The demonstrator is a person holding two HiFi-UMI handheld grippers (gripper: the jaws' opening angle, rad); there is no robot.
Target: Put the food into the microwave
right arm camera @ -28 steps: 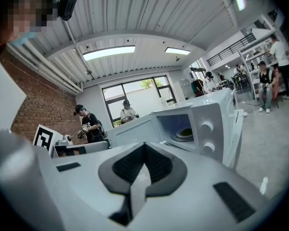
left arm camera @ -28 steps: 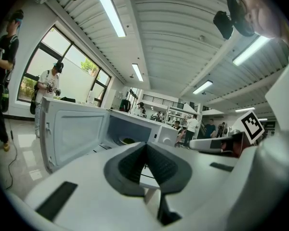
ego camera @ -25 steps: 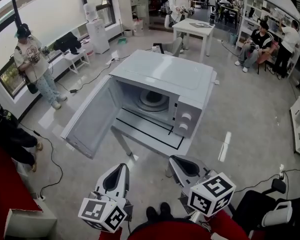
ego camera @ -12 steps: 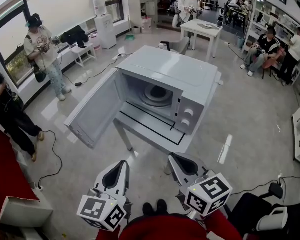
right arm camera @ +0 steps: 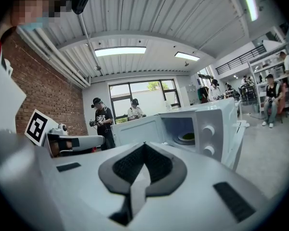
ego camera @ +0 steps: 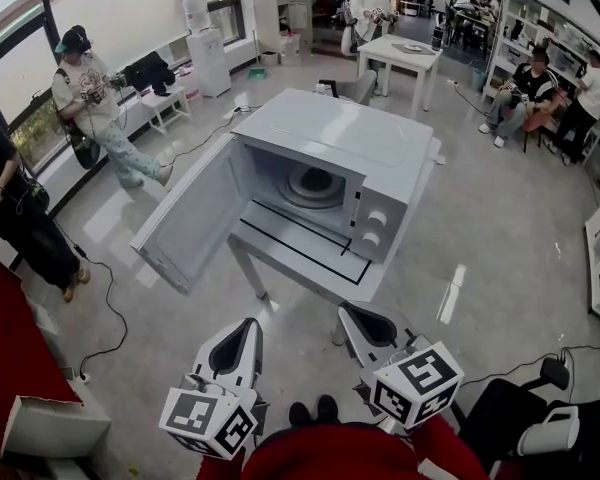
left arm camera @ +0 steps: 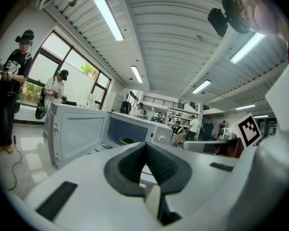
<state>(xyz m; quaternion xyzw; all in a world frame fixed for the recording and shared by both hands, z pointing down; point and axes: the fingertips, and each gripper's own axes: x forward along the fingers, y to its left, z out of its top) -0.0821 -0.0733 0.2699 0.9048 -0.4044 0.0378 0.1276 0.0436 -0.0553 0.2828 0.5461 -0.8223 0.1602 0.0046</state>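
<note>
Two hand-held grippers point forward side by side, low in the head view and roughly level. The left gripper has its jaws pressed together at the tips, with nothing between them. The right gripper, near it and angled slightly outward, also has its jaws together and empty. Each carries a marker cube at its rear, close above the person's red garment.

One microwave, two knobs, one turntable plate, two tools: left tool, right tool.
</note>
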